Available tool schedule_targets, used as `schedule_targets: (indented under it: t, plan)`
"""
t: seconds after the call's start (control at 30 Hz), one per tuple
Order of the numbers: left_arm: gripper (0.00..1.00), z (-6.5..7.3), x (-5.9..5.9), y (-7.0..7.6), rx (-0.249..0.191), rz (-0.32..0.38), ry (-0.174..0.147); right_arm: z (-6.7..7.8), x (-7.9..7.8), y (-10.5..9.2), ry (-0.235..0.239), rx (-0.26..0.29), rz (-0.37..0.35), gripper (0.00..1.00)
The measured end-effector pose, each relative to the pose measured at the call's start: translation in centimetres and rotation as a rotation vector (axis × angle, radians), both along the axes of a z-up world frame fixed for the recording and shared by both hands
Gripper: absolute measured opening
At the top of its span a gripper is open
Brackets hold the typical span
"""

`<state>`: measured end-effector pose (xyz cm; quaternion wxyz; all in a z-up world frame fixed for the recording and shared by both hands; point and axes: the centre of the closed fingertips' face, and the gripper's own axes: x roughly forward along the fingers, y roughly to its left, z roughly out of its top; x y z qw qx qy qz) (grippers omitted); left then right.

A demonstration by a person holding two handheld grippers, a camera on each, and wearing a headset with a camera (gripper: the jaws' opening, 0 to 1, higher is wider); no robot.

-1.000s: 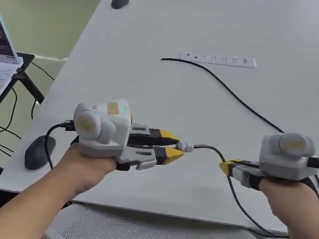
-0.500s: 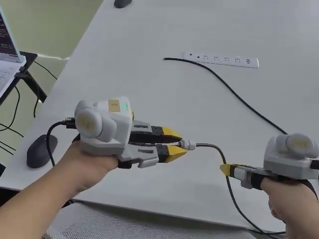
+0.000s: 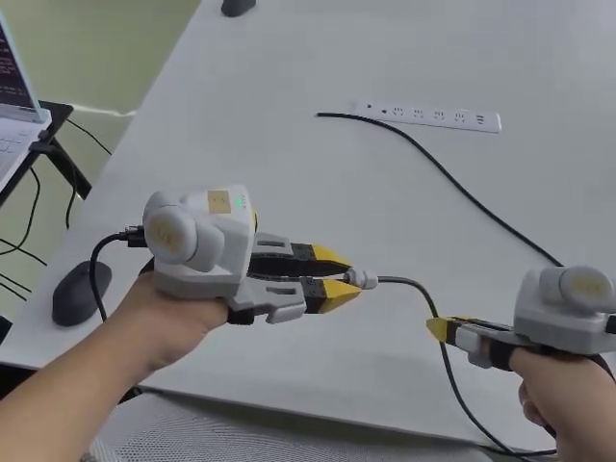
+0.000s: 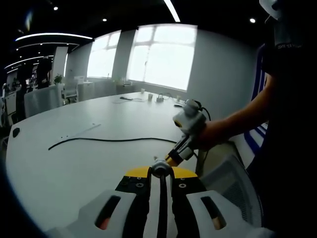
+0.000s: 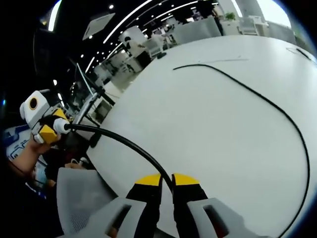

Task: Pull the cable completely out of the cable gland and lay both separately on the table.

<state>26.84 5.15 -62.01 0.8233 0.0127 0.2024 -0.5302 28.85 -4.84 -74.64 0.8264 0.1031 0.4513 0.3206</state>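
My left gripper (image 3: 339,277) is shut on a small grey cable gland (image 3: 360,280), which sticks out from between its yellow tips; the gland (image 4: 161,167) sits right at those tips in the left gripper view. A black cable (image 3: 409,284) runs out of the gland, arcs right and down, and passes through my right gripper (image 3: 439,328), which is shut on it. In the right gripper view the cable (image 5: 124,143) stretches from the right gripper's tips (image 5: 167,180) to the gland (image 5: 60,126). Both grippers hover above the white table's near edge.
A white power strip (image 3: 428,116) lies far back on the white table (image 3: 289,173), its black cord (image 3: 462,191) running toward the right gripper. A grey mouse (image 3: 75,291) rests at the table's left edge, and a laptop on a stand (image 3: 12,106) is at the far left.
My right gripper has slid a little right and down along with the cable, widening the gap to the gland. The left gripper has barely moved.
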Motion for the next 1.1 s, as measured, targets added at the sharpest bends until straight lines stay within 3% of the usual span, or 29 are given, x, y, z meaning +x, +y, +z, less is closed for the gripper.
schedule_targets:
  t: [0.1,0.2,0.37,0.47,0.53,0.73,0.9,0.97,1.1]
  plan:
    - [0.15,0.0,0.1,0.1,0.001,0.002,0.0,0.5,0.3,-0.3,-0.079,-0.036,0.055,0.04]
    - [0.15,-0.2,0.1,0.0,0.007,-0.006,0.002,0.9,0.1,-0.2,-0.084,-0.045,0.07,0.1]
    - [0.15,-0.4,0.0,-0.1,0.007,-0.009,0.007,2.2,0.4,-0.3,-0.145,-0.032,0.108,0.17]
    - [0.15,-0.5,-0.1,-0.2,0.008,-0.015,0.013,4.5,0.8,0.3,-0.238,0.004,0.131,0.22]
    - [0.15,-0.5,0.0,-0.2,0.007,-0.013,0.017,6.0,0.9,0.8,-0.311,-0.013,0.181,0.23]
    - [0.15,-0.5,-0.1,0.0,0.009,-0.011,0.026,8.9,-0.1,4.4,-0.572,-0.139,0.481,0.25]
    - [0.15,-0.6,-0.2,0.1,0.011,-0.01,0.028,9.0,-1.5,7.6,-0.617,-0.148,0.592,0.25]
    - [0.15,-0.5,-0.2,0.1,0.004,-0.007,0.032,8.7,-1.5,8.0,-0.64,-0.183,0.614,0.24]
    - [0.15,-0.3,-0.2,0.0,-0.003,-0.003,0.033,8.8,-1.7,9.1,-0.657,-0.178,0.641,0.18]
